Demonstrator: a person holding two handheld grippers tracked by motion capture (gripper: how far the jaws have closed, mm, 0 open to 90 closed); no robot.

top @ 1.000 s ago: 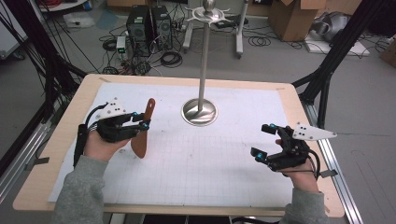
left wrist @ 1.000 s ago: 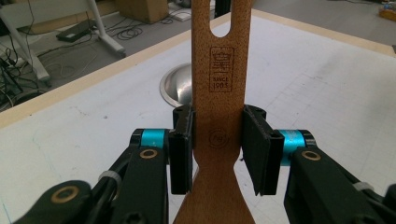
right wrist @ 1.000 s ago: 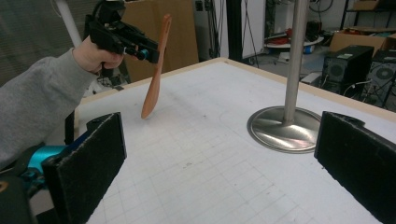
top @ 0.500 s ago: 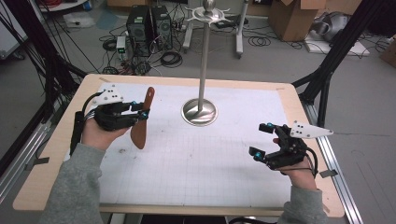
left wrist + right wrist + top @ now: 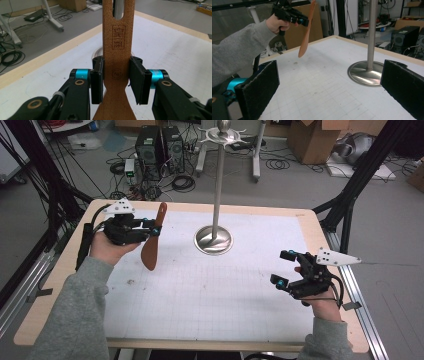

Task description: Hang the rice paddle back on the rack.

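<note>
Wooden spatula (image 5: pixel 151 239) is lifted off the tabletop (image 5: pixel 210 290), clenched in left tongs (image 5: pixel 156 226); hanging on the stand (image 5: pixel 216 195) remains; right tongs (image 5: pixel 286 269) gape empty.

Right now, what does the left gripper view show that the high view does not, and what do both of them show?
Left gripper view alone: the stamp burned into the wooden spatula and the slot near its handle end, with the pads pressing both edges. High view alone: the right gripper open over the table, and the hooks on top of the metal stand. Both: the left gripper holding the spatula, the white mat, the stand's base.
</note>
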